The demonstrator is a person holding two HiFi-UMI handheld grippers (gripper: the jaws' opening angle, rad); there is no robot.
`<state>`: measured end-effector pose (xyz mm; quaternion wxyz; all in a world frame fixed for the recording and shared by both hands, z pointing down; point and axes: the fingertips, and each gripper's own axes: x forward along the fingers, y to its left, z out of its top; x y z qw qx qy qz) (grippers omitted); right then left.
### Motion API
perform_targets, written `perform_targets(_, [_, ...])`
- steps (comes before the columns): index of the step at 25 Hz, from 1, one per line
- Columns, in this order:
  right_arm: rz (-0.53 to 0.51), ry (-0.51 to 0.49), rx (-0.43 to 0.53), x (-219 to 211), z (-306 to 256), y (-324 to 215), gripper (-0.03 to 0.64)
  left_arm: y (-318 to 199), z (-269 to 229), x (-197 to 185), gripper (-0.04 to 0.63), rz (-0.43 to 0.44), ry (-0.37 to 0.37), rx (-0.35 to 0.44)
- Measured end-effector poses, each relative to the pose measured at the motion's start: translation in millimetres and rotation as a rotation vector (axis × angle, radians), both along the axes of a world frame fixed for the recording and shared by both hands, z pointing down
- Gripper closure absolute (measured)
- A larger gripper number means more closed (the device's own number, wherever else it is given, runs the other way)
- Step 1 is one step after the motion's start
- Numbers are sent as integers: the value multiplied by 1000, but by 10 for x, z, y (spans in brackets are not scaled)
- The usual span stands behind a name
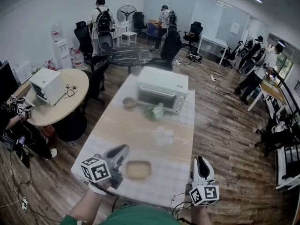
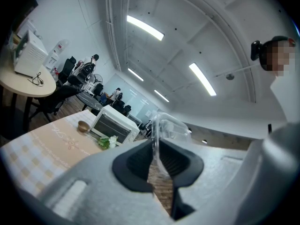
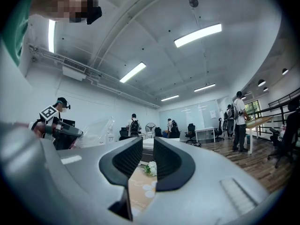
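Clear plastic is what the left gripper (image 2: 156, 159) has clenched: its jaws are closed on the thin edge of a clear plastic lid (image 2: 169, 125). The lid stands on edge between the dark pads and rises past the tips, leaning a little to the right in the left gripper view. In the head view that gripper sits at the near left of the table (image 1: 180, 125), its tips just beside a tan tray (image 1: 138, 169). The tray lies flat to the gripper's right, long axis running left to right; whether lid and tray are joined I cannot tell. The right gripper (image 3: 147, 159) is released, its jaws a narrow gap apart with nothing between them. It is held at the near right edge, well apart from the tray, so the left gripper is the nearer one. Far down the table stand a toaster oven (image 1: 161, 89), a small bowl (image 1: 129, 102) and flowers (image 1: 154, 111).
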<state>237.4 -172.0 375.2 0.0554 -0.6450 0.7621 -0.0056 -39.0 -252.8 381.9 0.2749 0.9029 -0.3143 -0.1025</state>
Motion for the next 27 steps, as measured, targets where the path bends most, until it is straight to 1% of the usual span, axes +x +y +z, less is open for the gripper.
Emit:
perform_targets(4, [10, 3, -3, -2, -2, 28, 556, 7, 14, -1, 555, 1, 1, -4])
perform_targets(16, [9, 9, 0, -18, -8, 126, 556, 81, 16, -19, 555, 8, 4, -12])
perform_targets(21, [8, 5, -11, -75, 28, 151, 555, 110, 83, -56, 555, 10, -1, -18])
perform_targets(27, [-3, 20, 0, -104, 78, 133, 555, 97, 133, -76, 555, 12, -5, -18])
